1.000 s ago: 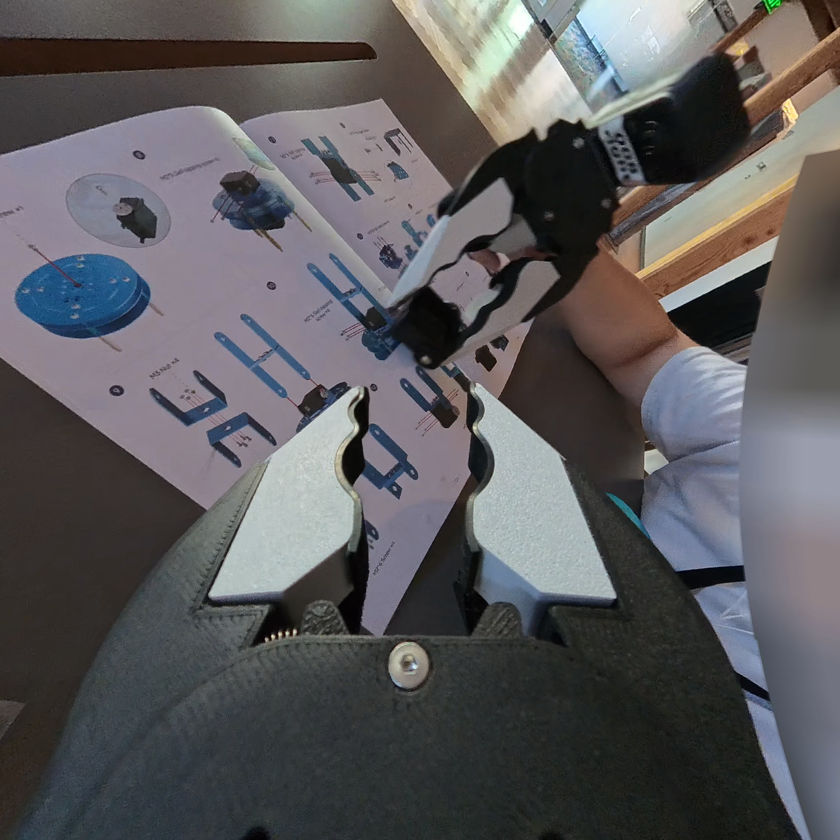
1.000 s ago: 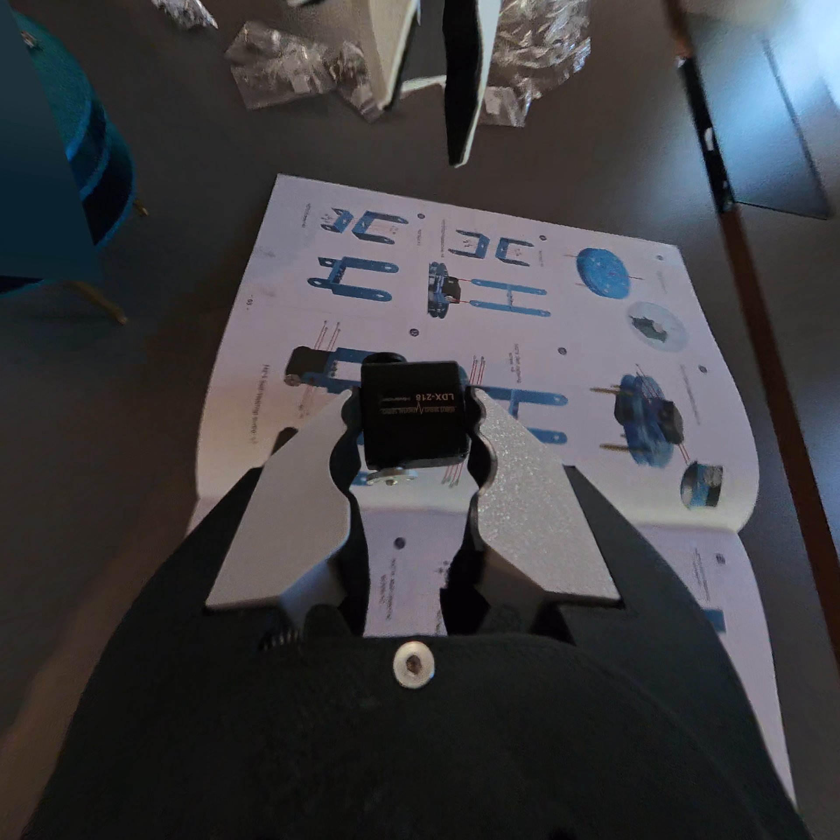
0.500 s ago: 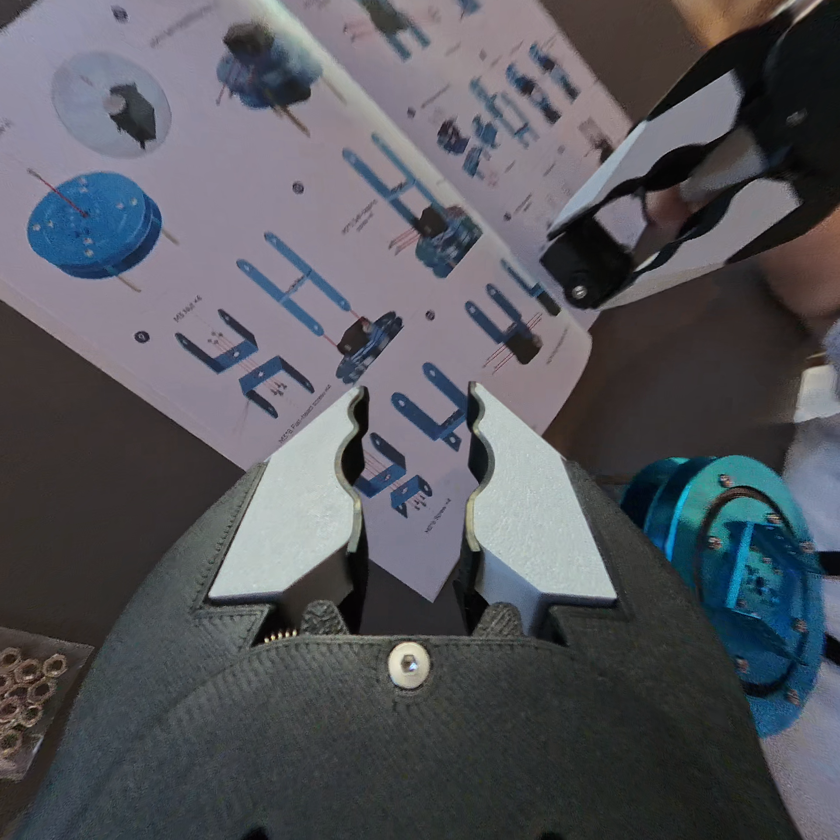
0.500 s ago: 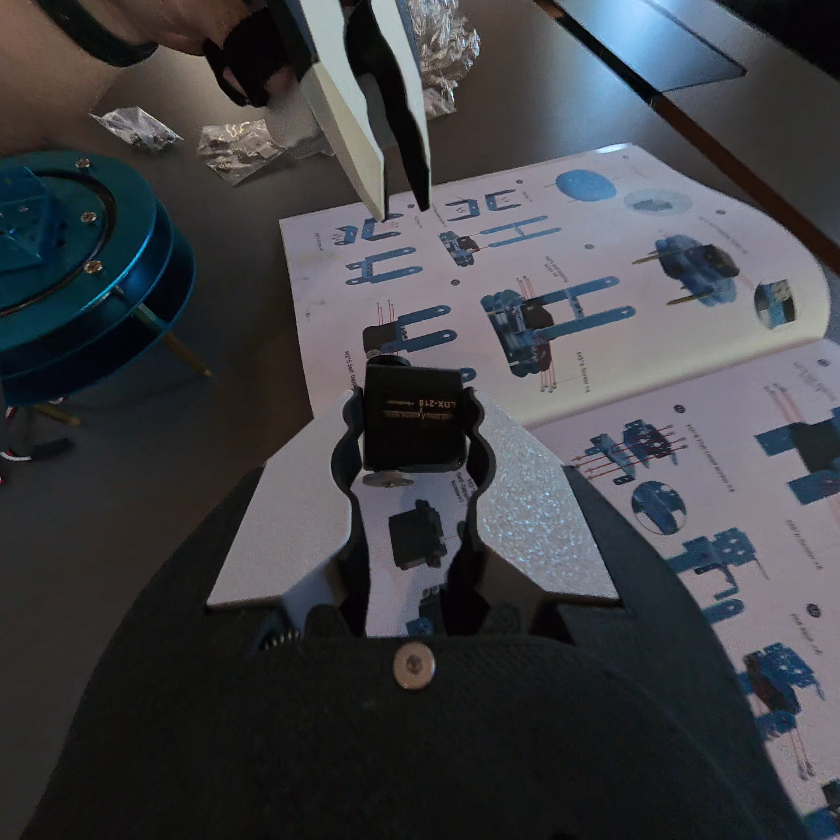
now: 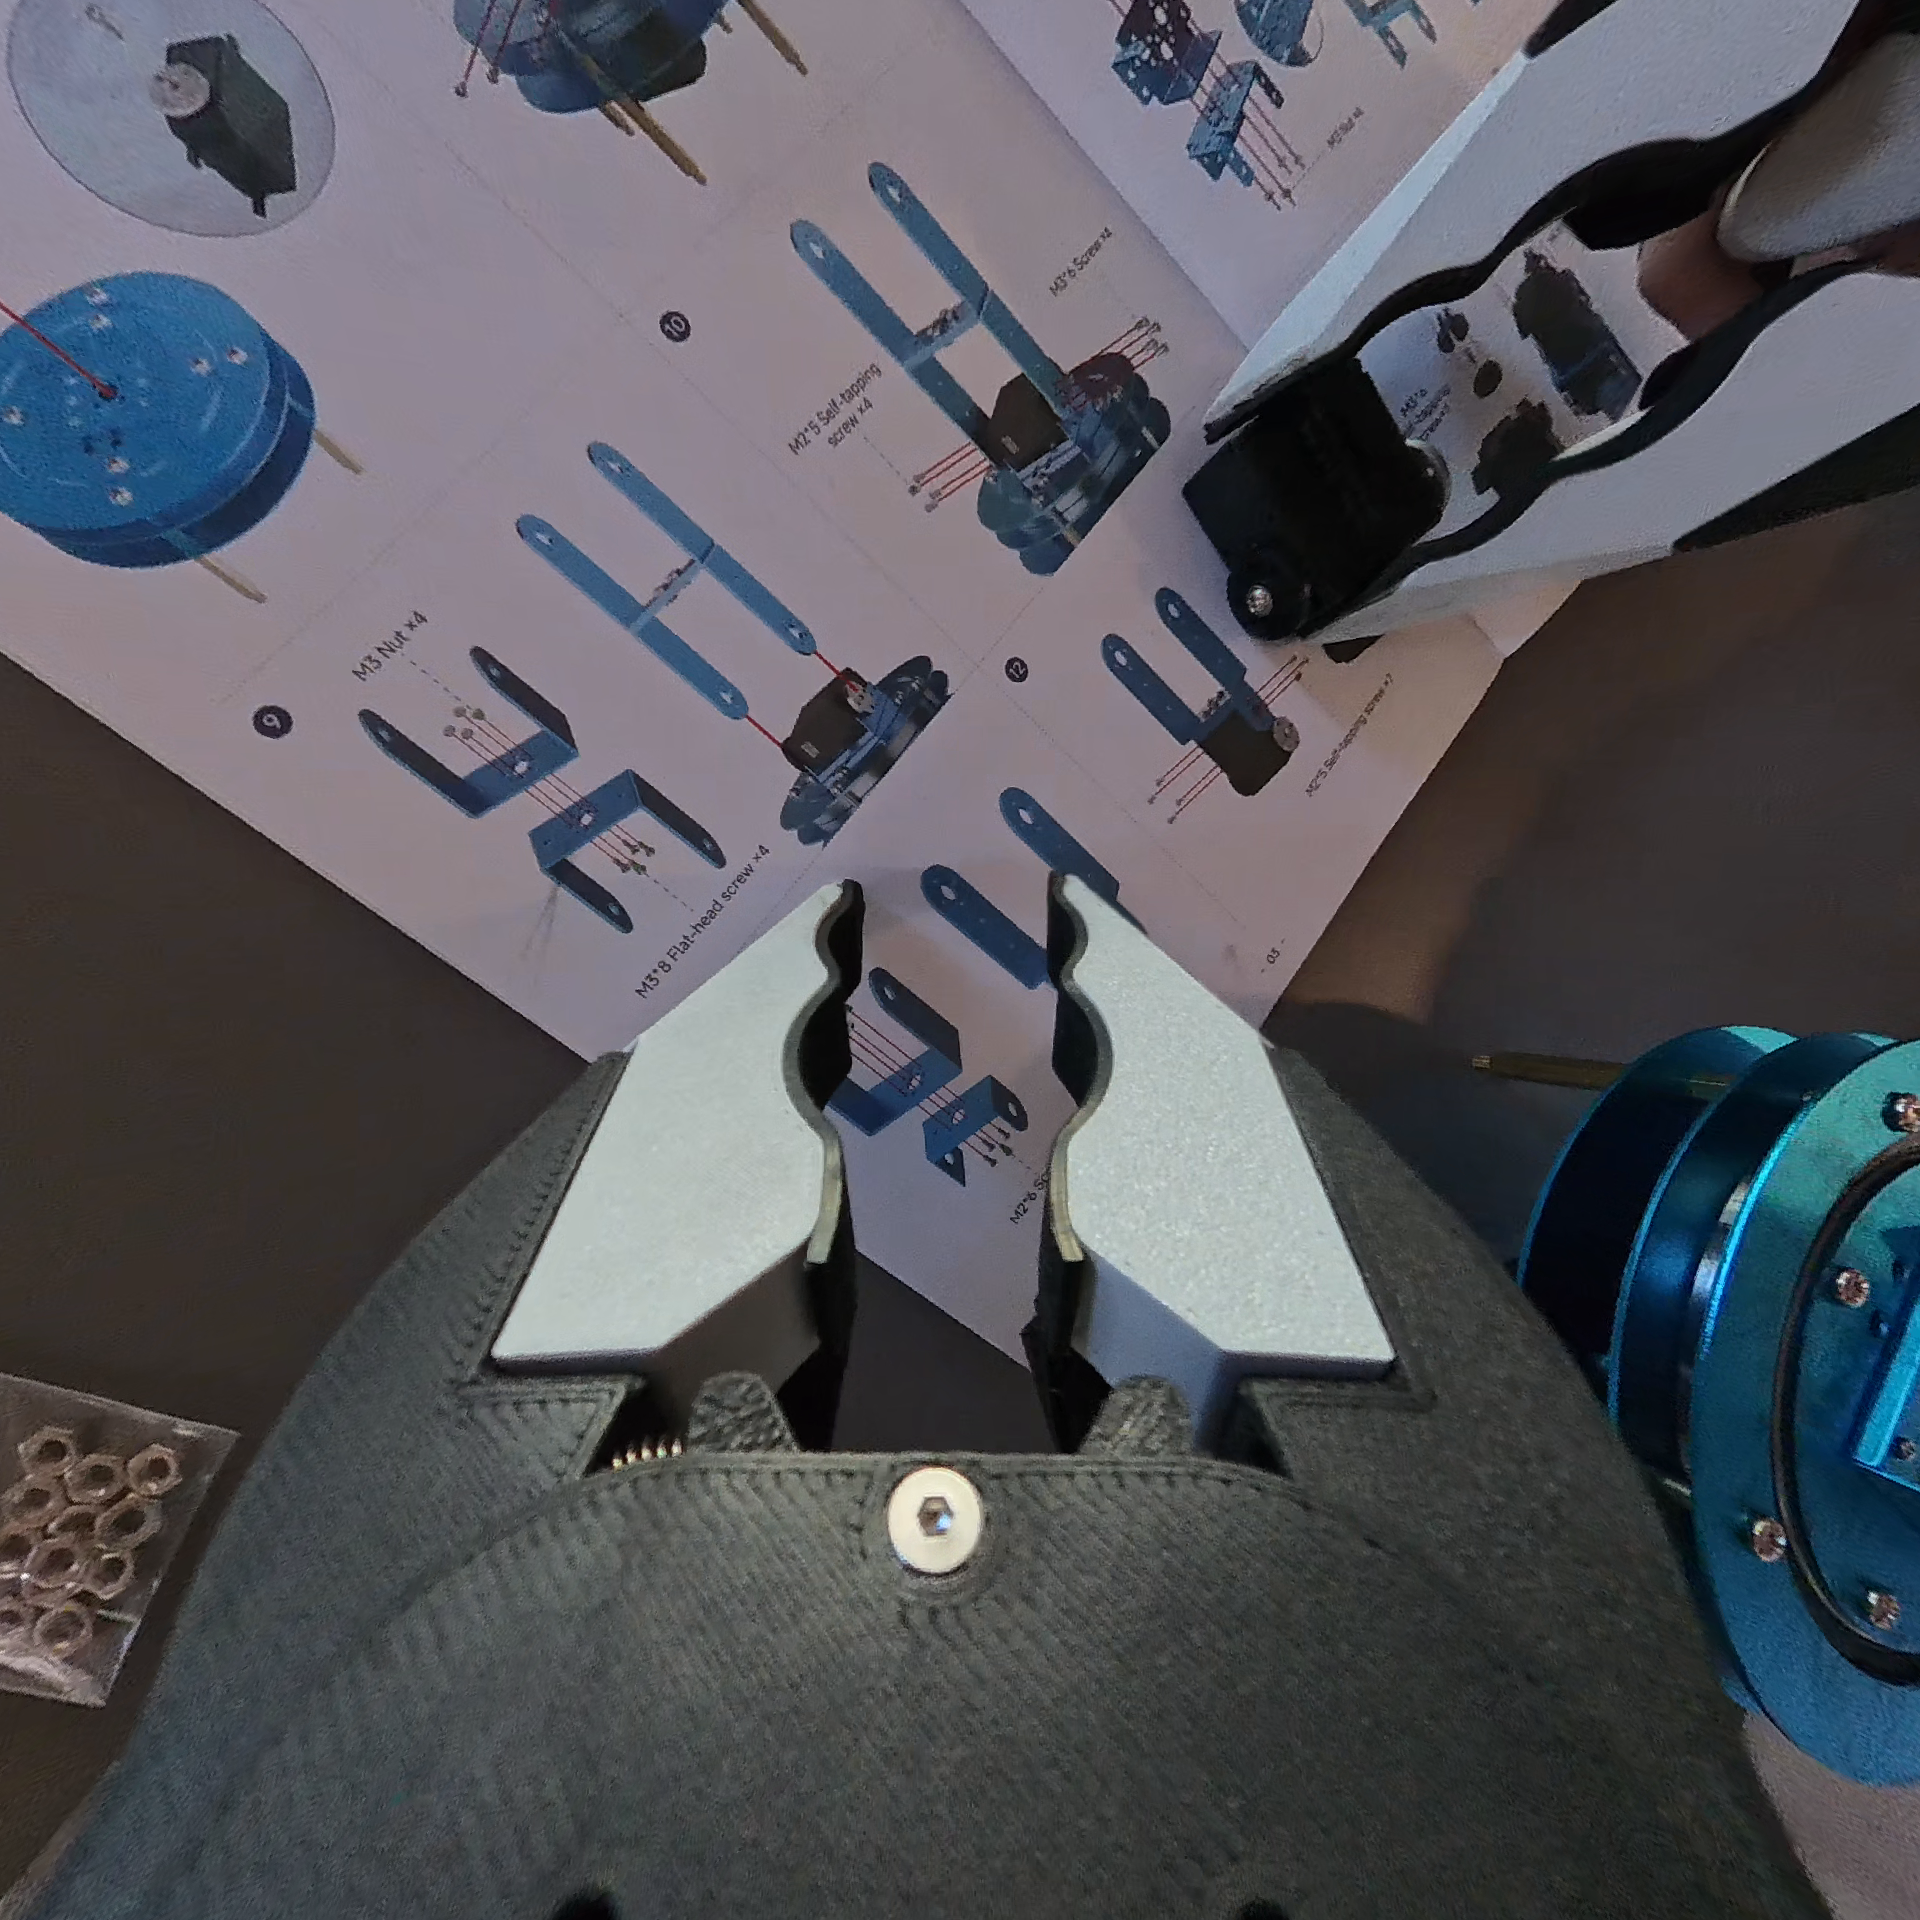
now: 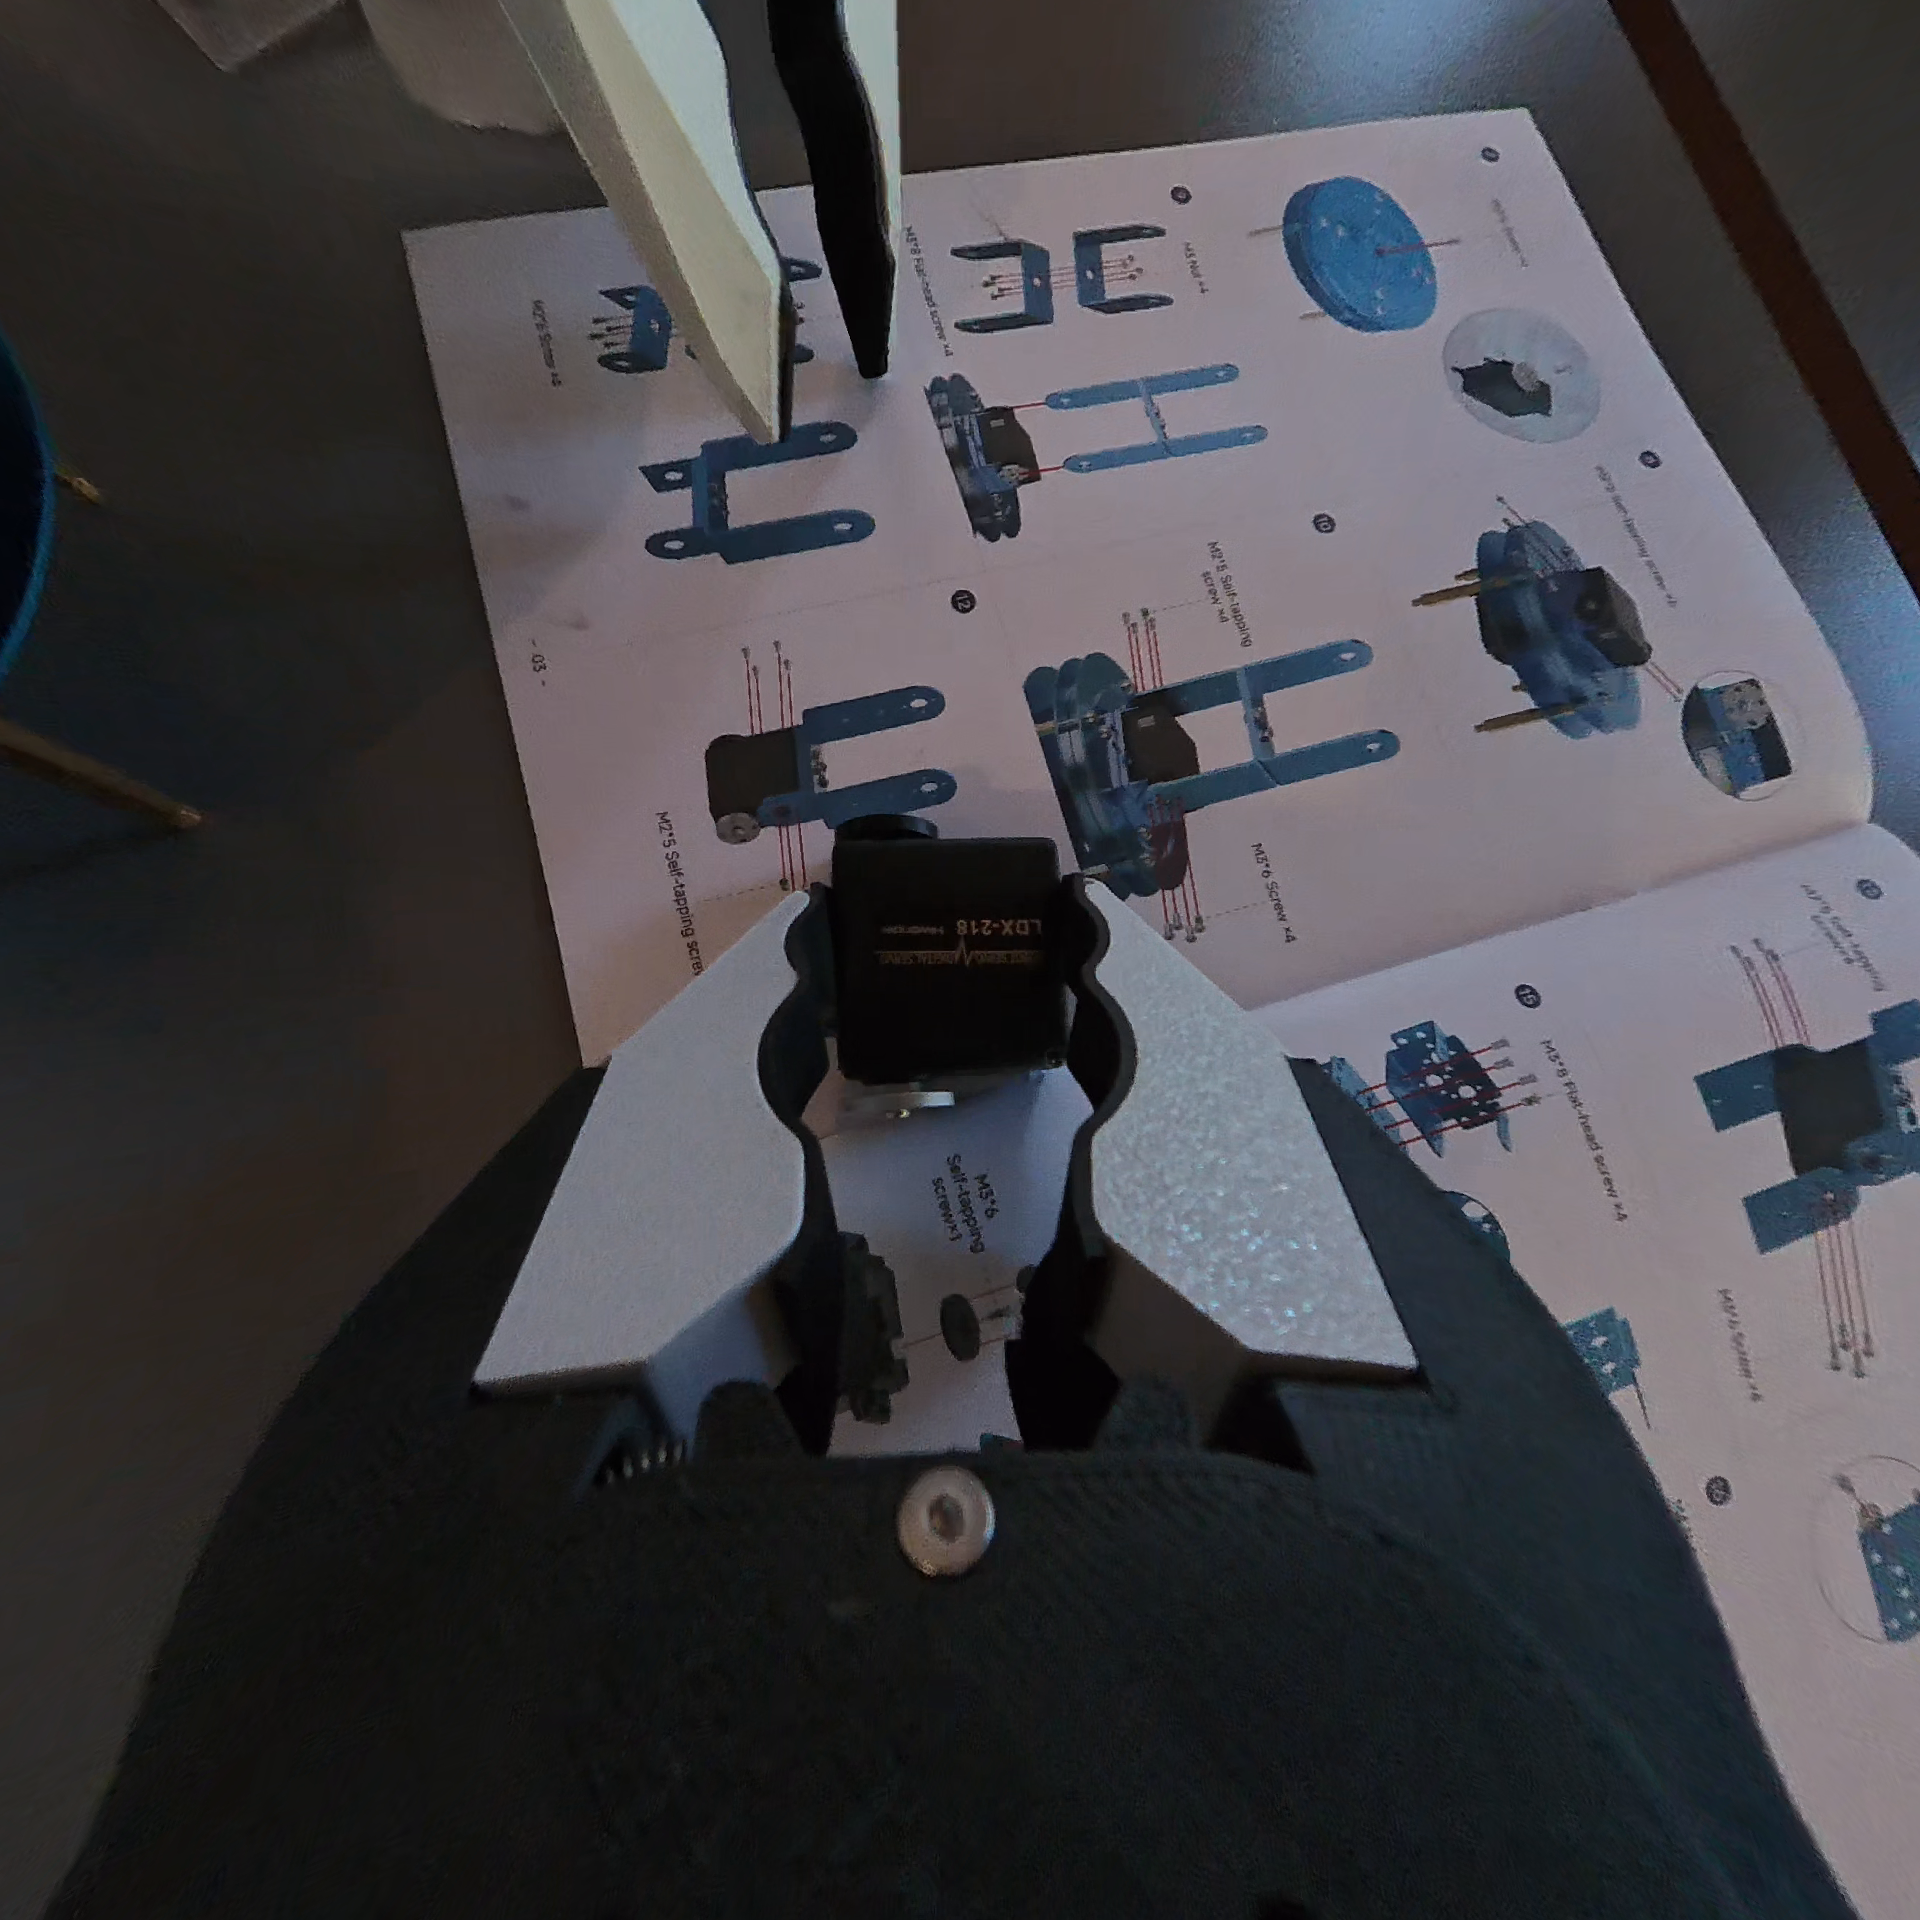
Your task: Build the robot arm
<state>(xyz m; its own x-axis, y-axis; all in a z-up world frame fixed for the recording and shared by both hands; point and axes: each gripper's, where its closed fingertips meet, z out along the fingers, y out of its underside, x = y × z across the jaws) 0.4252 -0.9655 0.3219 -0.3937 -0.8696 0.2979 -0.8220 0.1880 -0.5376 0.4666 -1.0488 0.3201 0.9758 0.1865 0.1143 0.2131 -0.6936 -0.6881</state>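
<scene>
My right gripper (image 6: 945, 894) is shut on a small black servo motor (image 6: 951, 961) and holds it just above an open instruction booklet (image 6: 1299, 540) on a dark table. The servo also shows in the left wrist view (image 5: 1314, 488), between the right gripper's white fingers (image 5: 1434, 270). My left gripper (image 5: 951, 894) is open and empty, low over the booklet's near corner (image 5: 644, 436). Its fingers show in the right wrist view (image 6: 727, 260), pointing down at the page's far left part.
A blue round metal base on brass standoffs (image 5: 1756, 1351) stands at the right of the left gripper. A clear bag of metal nuts (image 5: 73, 1527) lies at the left. The dark table (image 6: 260, 727) surrounds the booklet; its edge (image 6: 1766, 208) runs at the far right. One gripper's finger ends stand about 10 cm off the other's.
Both grippers have come lower and closer to the booklet. The left gripper has swung down towards the page's corner, bringing the blue base and the bag of nuts into view. The right keeps its servo.
</scene>
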